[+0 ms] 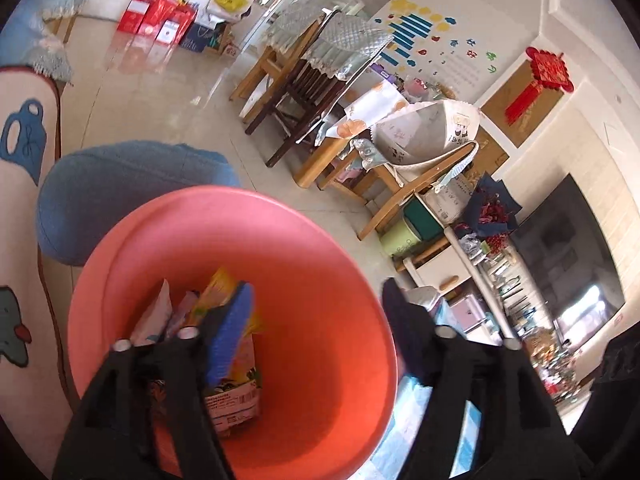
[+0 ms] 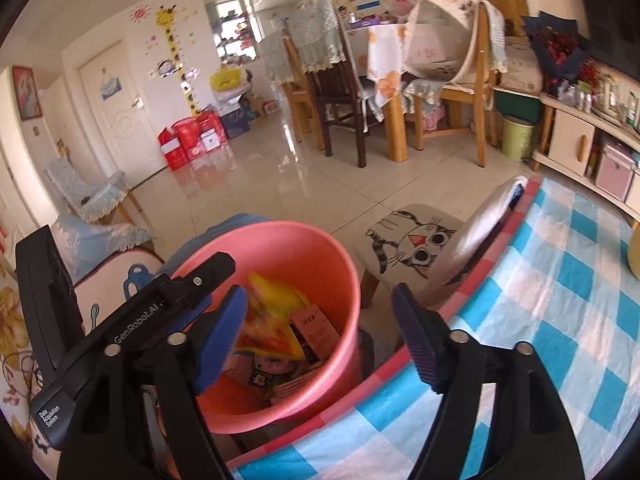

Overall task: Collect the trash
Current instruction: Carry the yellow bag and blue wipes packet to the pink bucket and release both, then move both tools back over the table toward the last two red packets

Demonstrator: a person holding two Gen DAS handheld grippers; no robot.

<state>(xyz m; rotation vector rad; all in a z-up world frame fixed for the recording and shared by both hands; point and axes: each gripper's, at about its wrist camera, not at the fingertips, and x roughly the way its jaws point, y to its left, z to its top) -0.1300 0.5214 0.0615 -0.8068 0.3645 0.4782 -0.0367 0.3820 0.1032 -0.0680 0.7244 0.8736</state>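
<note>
Your left wrist camera looks steeply down from close above into the pink bucket, and its picture is rolled, so the floor and dining chairs lean. Your right wrist camera sits a little further back, level, looking across the bucket toward the dining chairs. Both views share the bucket, chairs and floor.

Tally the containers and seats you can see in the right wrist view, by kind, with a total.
Pink trash bucket: 1
Green bin by the cabinet: 1
Cat-print stool: 1
Dining chairs around the table, dark wood and light wood among them: 3 clearly visible; any others are hidden
Total: 6
</note>
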